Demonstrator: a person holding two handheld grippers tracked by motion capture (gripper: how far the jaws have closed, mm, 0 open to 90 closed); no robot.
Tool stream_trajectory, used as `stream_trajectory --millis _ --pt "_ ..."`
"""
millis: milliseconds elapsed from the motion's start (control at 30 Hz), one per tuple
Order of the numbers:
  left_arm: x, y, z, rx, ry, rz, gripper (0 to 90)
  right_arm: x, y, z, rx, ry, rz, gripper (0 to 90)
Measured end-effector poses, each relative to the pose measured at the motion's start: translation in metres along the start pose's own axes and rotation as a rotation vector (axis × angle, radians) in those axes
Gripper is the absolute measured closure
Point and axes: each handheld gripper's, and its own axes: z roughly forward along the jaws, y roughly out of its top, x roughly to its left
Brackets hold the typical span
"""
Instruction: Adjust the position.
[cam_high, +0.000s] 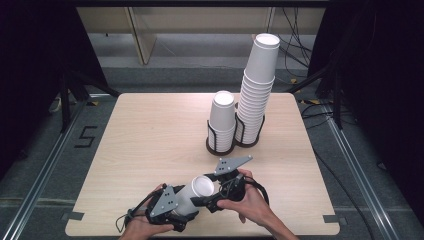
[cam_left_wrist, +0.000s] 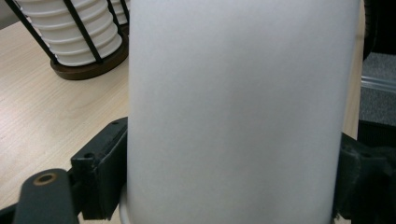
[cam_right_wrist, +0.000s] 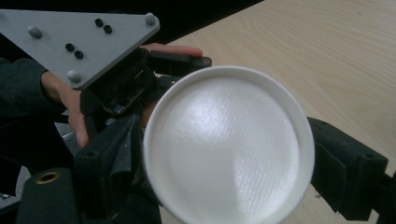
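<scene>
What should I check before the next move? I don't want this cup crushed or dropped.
1. Left gripper grip: its jaws press on both sides of the paper cup. Ok.
2. Right gripper grip: its jaws flank the cup's round end, but whether they press on it is unclear. Cannot tell.
3. Cup shape: the wall is smooth and the end is round, with no dent. Ok.
4. Shorter stack: upright in its holder, apart from both grippers. Ok.
5. Taller stack: its top leans to one side, so it may topple if bumped. Not ok.
6. Table between the cup and the stacks: bare. Ok.
</scene>
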Motion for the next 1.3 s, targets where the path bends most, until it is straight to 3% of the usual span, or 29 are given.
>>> stream_trajectory --millis 100,133,333,567,633,833,1000,1033,1100,1133,1200,1300 --pt "-0.001 0.000 0.000 0.017 0.003 0.020 15.2 0.000 -0.001 0.002 0.011 0.028 0.012 17.6" --pt "-0.001 0.000 0.001 0.013 -0.005 0.022 15.2 0.001 -0.001 0.002 0.017 0.011 0.000 17.6" --pt "-0.002 0.001 0.000 0.027 -0.001 0.051 14.9 0.001 -0.002 0.003 0.036 0.011 -0.014 21.7" --pt "0.000 -0.004 0.002 -0.056 0.005 0.018 6.6 0.002 0.000 0.001 0.022 0.013 -0.019 24.2" --pt "0.001 -0.004 0.003 -0.096 0.004 -0.006 5.8 0.000 0.001 -0.002 0.007 0.016 -0.010 24.6" --pt "0.000 -0.005 0.003 -0.138 -0.001 -0.057 5.0 0.000 0.003 -0.005 -0.038 0.021 0.006 25.0" --pt "0.004 -0.008 0.003 -0.174 -0.011 -0.103 4.3 0.001 0.006 -0.009 -0.036 0.009 -0.017 25.3" --pt "0.006 -0.009 0.004 -0.202 -0.021 -0.117 4.0 0.003 0.007 -0.011 -0.034 0.010 0.005 25.3" --pt "0.008 -0.009 0.002 -0.211 -0.007 -0.115 4.0 0.001 0.008 -0.012 -0.066 0.013 -0.010 25.3" --pt "0.008 -0.010 0.003 -0.241 -0.012 -0.110 3.9 0.001 0.009 -0.015 -0.061 0.016 0.014 25.4" --pt "0.008 -0.009 0.002 -0.267 -0.010 -0.105 3.8 -0.001 0.009 -0.016 -0.084 0.021 0.011 25.3" --pt "0.006 -0.009 0.003 -0.276 -0.011 -0.088 2.7 -0.001 0.009 -0.017 -0.100 0.024 0.013 25.3"
